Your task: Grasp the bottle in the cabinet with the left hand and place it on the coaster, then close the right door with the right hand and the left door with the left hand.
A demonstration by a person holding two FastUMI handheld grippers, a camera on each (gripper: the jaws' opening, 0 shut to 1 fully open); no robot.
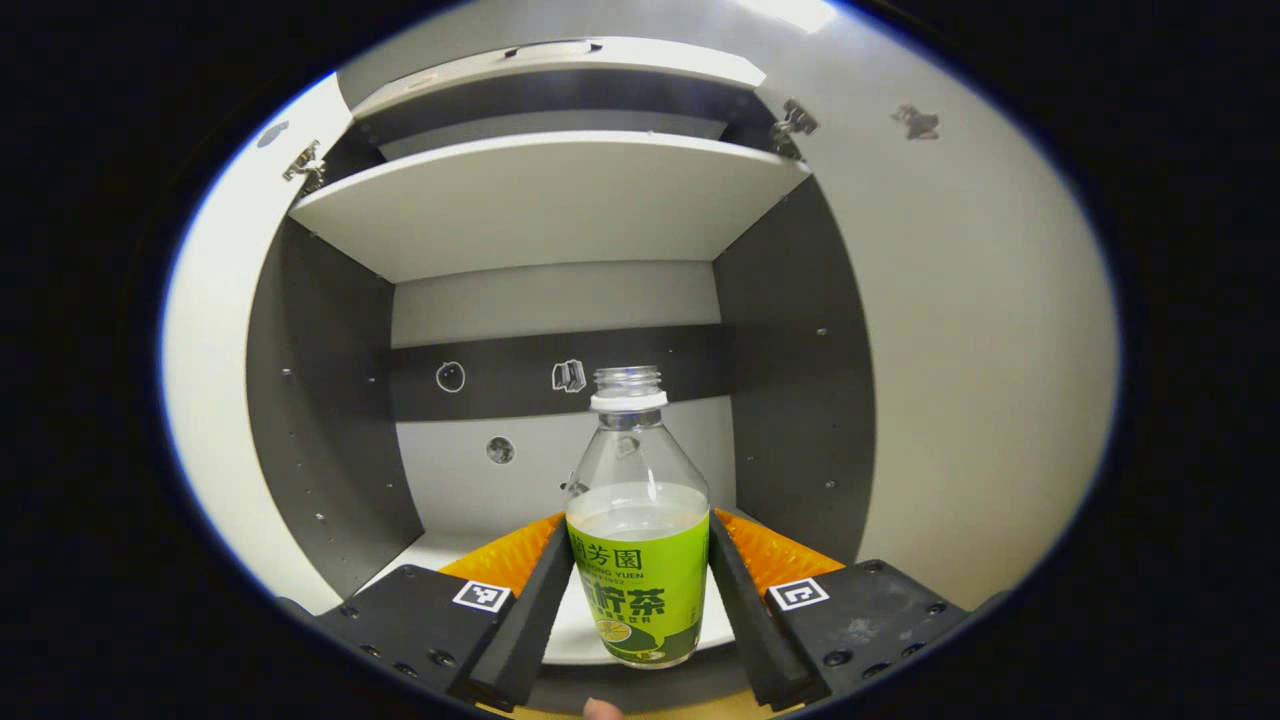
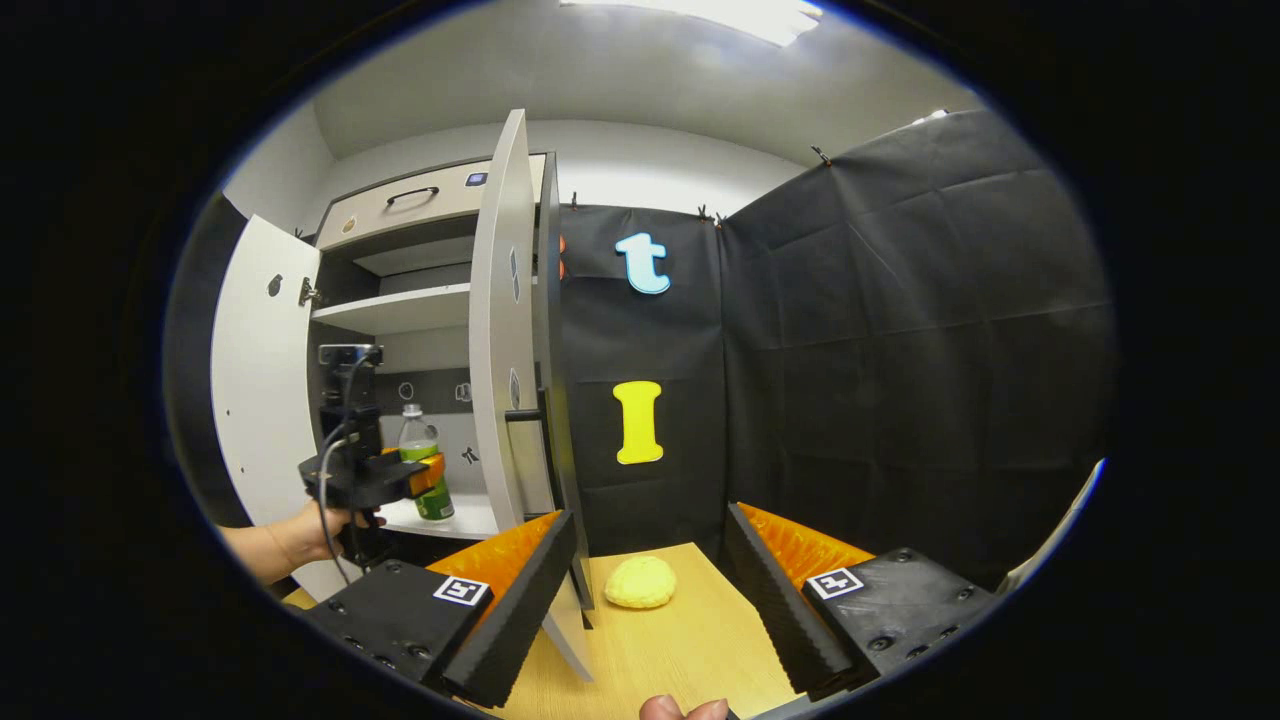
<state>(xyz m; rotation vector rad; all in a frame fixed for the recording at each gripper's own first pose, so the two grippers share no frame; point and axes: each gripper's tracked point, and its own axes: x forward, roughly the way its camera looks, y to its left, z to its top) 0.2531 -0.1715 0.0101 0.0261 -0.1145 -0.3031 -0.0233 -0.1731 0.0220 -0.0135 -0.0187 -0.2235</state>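
Observation:
A clear bottle (image 1: 640, 590) with a green label and pale drink stands on the cabinet's white lower shelf (image 1: 440, 548). My left gripper (image 1: 638, 520) is shut on it, a finger pressing each side of the label. The right gripper view shows the same bottle (image 2: 424, 460) inside the cabinet, the left gripper (image 2: 430, 476) around it and a hand holding it. My right gripper (image 2: 650, 515) hangs open and empty above the wooden table (image 2: 690, 640). A round yellow coaster (image 2: 640, 582) lies on the table just beyond its fingers.
Both cabinet doors are open: the right door (image 2: 500, 350) stands edge-on just left of my right gripper, the left door (image 2: 255, 400) swings out at far left. An upper shelf (image 1: 550, 200) sits above the bottle. Black cloth walls close the right side.

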